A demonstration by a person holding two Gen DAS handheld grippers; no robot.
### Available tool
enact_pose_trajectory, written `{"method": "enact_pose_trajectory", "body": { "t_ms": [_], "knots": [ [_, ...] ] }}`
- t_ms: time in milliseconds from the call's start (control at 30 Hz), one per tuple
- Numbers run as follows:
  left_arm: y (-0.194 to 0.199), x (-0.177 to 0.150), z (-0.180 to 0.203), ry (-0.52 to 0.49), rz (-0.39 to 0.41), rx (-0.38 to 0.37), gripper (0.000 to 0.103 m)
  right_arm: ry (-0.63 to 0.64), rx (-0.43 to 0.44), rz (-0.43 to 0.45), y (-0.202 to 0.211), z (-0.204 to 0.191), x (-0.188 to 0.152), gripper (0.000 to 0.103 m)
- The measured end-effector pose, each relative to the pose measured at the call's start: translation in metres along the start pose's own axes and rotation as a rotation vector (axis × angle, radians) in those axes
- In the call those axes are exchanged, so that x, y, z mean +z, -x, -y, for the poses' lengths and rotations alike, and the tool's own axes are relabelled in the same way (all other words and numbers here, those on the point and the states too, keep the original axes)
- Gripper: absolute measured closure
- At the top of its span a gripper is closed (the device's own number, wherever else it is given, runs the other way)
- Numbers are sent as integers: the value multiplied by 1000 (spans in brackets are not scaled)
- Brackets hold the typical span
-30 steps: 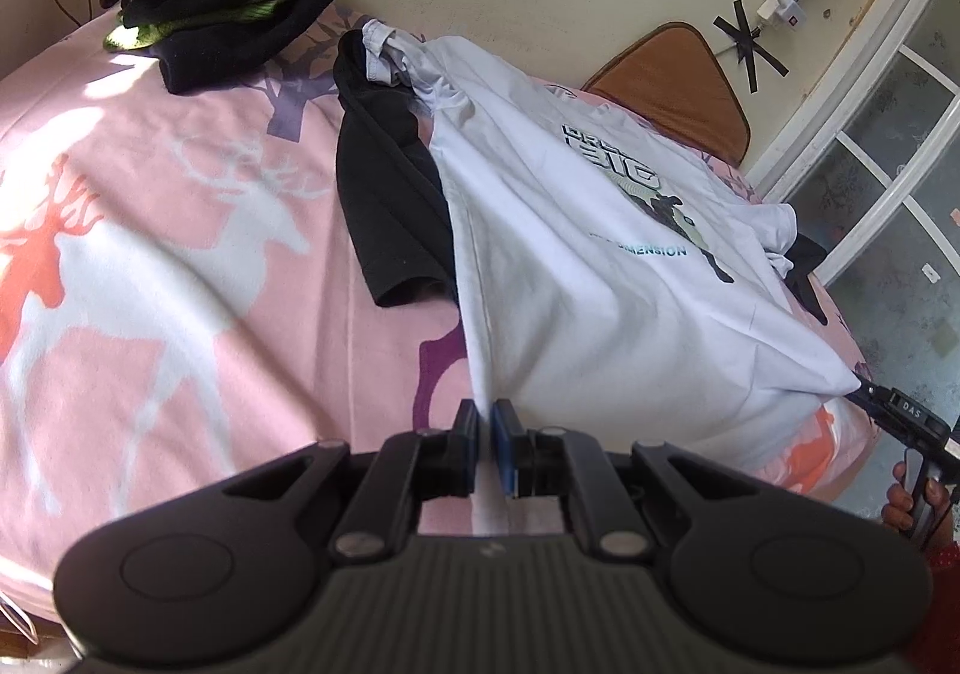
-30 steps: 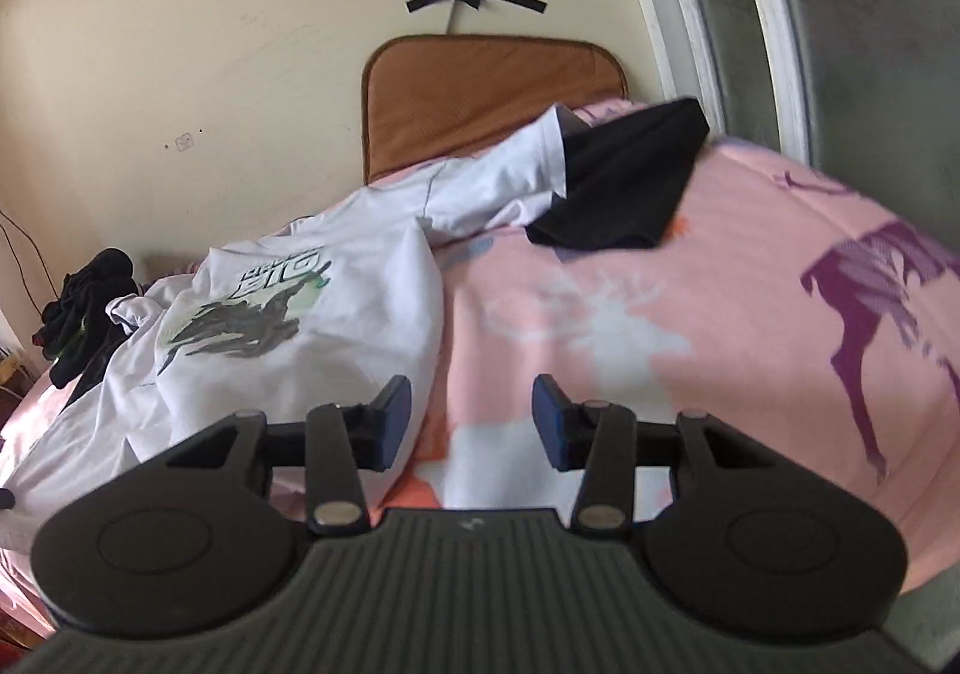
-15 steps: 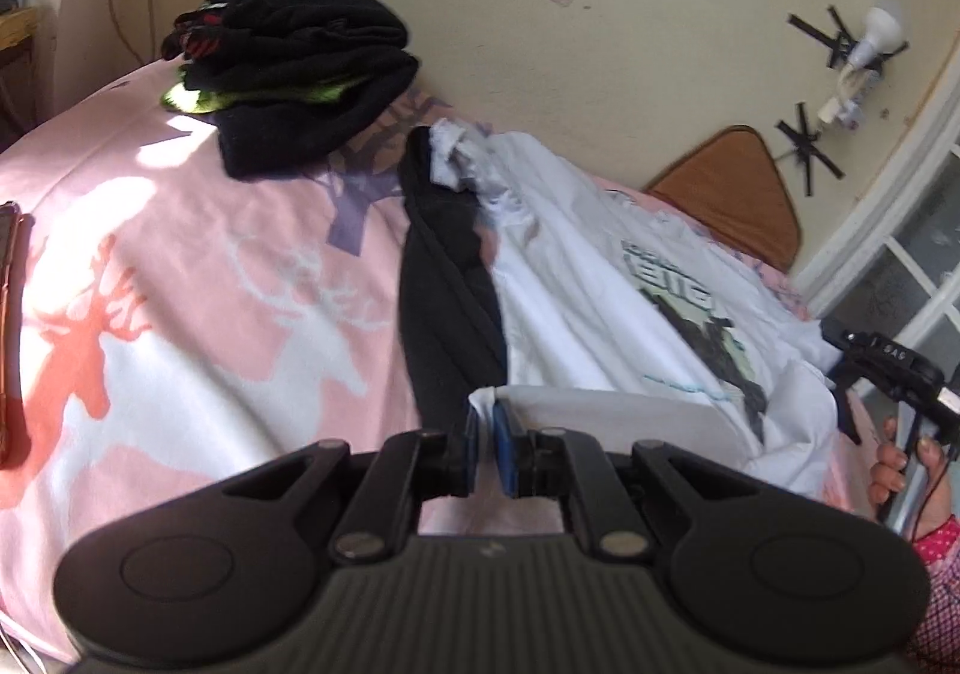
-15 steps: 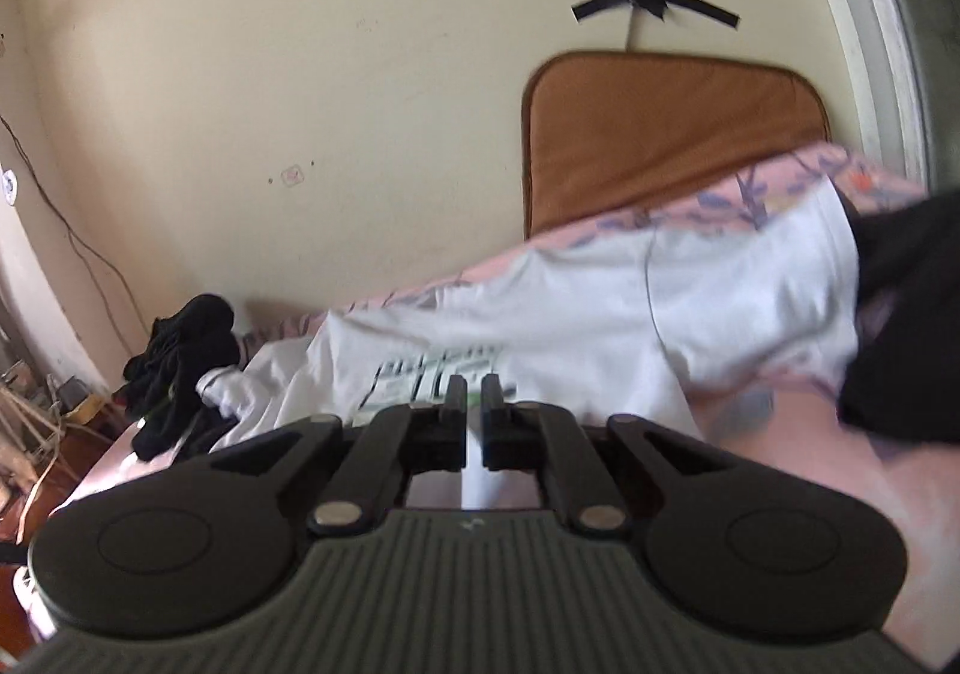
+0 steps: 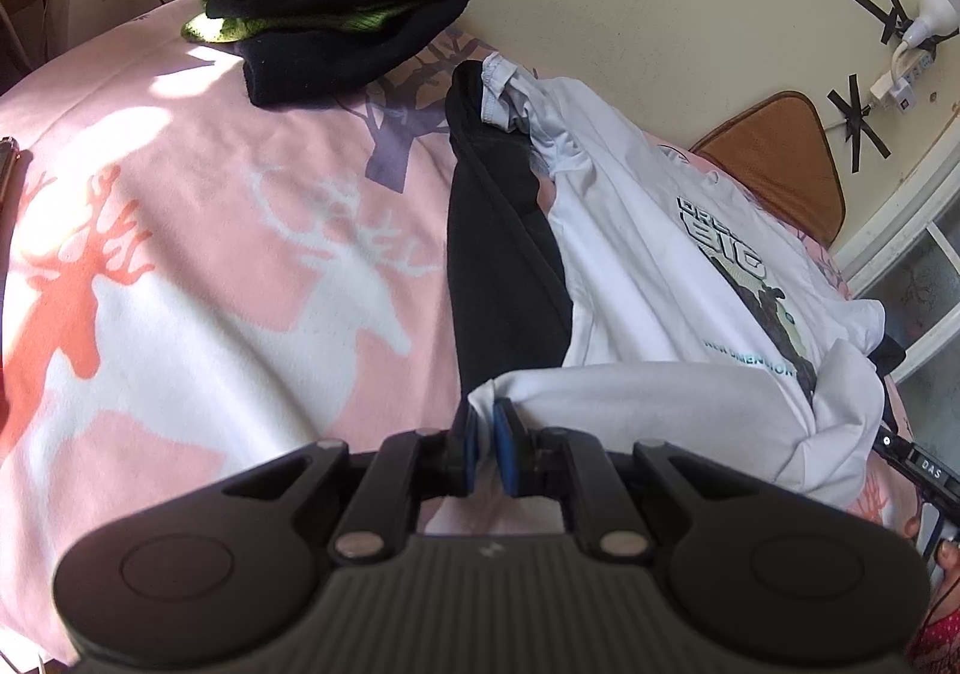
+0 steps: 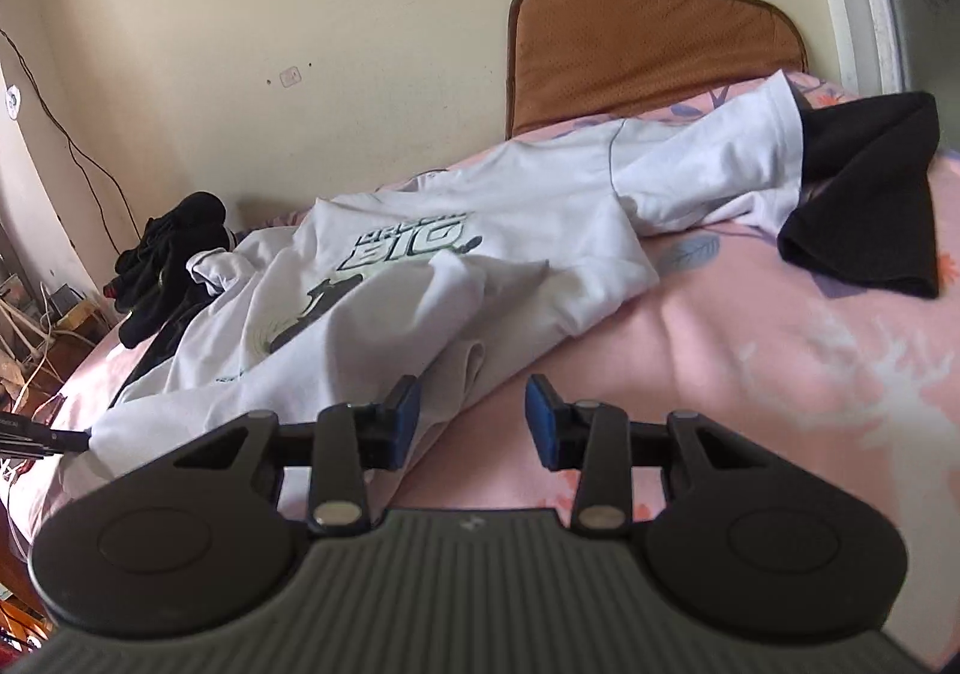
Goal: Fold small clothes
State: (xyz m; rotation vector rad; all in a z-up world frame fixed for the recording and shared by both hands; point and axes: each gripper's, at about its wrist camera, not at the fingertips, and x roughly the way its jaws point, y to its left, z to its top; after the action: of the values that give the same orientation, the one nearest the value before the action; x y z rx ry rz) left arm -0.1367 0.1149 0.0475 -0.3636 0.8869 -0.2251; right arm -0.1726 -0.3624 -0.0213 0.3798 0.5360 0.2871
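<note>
A white T-shirt (image 5: 648, 254) with a dark print and black sleeves lies on the pink deer blanket (image 5: 198, 278). My left gripper (image 5: 486, 437) is shut on the shirt's hem corner, and the hem is folded up across the lower body. One black sleeve (image 5: 504, 278) lies just beyond that corner. In the right wrist view the same T-shirt (image 6: 456, 254) is creased, with its other black sleeve (image 6: 870, 206) at the far right. My right gripper (image 6: 474, 422) has its jaws opening. The loose hem fold lies just ahead of them and the pads press on nothing.
A pile of black clothes (image 5: 336, 2) sits at the far end of the bed. A brown cushion (image 6: 648, 50) leans on the wall by the window frame (image 5: 900, 230). Cables and clutter (image 6: 36, 326) lie on the floor past the bed's edge.
My left gripper carried the hem corner up over the shirt, so the lower body now lies folded. My right gripper shut at the hem half a second ago and has since opened.
</note>
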Motion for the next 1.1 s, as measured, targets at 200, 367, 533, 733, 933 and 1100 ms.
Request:
{"method": "enact_pose_trajectory", "body": {
  "t_ms": [200, 367, 533, 733, 933, 1100],
  "knots": [
    [20, -8, 7, -29, 8, -14, 96, 56, -36, -19, -15, -17, 1, 99],
    [47, -21, 18, -86, -30, -89, 96, 19, -133, 120, 88, 0, -1, 99],
    [38, -39, 42, -206, -113, -110, 95, 3, -307, 12, 146, 5, -35, 99],
    [50, -46, 29, -222, -71, -98, 73, 90, -472, -40, 141, 0, -55, 61],
    [83, -28, -7, -93, 101, -57, 69, 123, -251, 185, 133, -31, -2, 61],
    [91, -30, -20, -73, 155, -43, 69, 320, 160, 91, 36, -130, 21, 61]
  ]
}}
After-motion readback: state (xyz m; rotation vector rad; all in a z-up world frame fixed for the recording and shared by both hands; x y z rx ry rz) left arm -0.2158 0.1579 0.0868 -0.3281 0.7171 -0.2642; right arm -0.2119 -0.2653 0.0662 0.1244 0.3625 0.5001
